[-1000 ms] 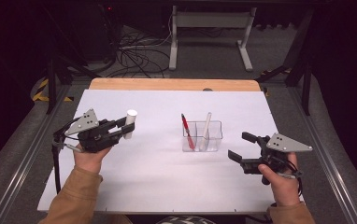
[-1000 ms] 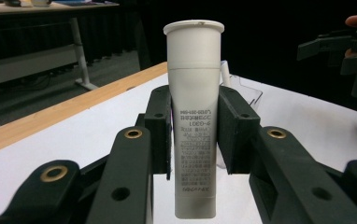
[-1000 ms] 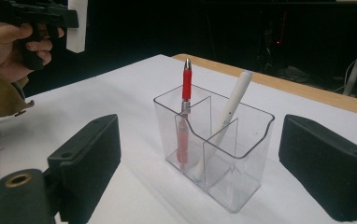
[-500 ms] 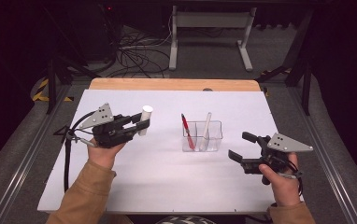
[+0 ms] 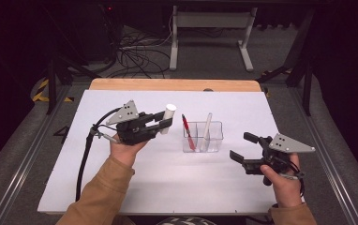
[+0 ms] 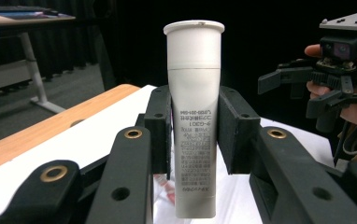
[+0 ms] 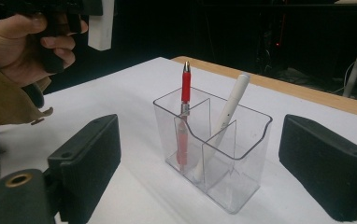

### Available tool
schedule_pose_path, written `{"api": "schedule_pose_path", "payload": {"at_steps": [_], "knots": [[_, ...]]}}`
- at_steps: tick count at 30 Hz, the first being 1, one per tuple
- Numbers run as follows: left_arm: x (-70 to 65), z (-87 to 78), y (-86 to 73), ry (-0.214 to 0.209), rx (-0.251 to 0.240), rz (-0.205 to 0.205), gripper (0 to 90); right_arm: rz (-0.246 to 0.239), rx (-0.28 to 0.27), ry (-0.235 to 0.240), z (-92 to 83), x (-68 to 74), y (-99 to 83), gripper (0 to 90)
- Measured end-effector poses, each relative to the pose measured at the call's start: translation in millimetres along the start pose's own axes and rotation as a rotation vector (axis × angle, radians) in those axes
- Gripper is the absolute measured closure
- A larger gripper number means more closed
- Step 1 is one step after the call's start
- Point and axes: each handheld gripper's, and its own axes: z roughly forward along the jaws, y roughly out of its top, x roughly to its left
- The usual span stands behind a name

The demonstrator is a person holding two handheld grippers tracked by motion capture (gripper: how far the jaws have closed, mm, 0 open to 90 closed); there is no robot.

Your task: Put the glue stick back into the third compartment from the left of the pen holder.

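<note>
The left gripper [image 5: 164, 123] clamps a white tube [image 5: 168, 117], pads pressed to both sides, above the bench [image 5: 121, 187] left of the holder [image 5: 203, 137]. The tube is capped, with grey print. The right gripper [image 5: 242, 149] stands wide, holding nothing.

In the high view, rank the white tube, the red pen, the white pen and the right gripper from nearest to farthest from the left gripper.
1. White tube: clamped between the jaws of the left gripper.
2. Red pen: in the left side of the clear holder.
3. White pen: in the holder, right of the red pen.
4. Right gripper: at the table's right side.
</note>
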Motion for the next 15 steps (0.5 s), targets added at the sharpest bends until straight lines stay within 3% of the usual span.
{"api": "schedule_pose_path", "payload": {"at_steps": [4,15], "knots": [[-1.4,10.9,0.0,-0.015,-0.008,-0.012,68.9,0.000,0.001,-0.001,0.0,-0.1,-0.1,13.5],[-10.7,42.0,1.8,-0.055,-0.011,0.006,69.0,-0.002,-0.001,-0.001,-0.5,-0.3,-0.1,13.5]]}}
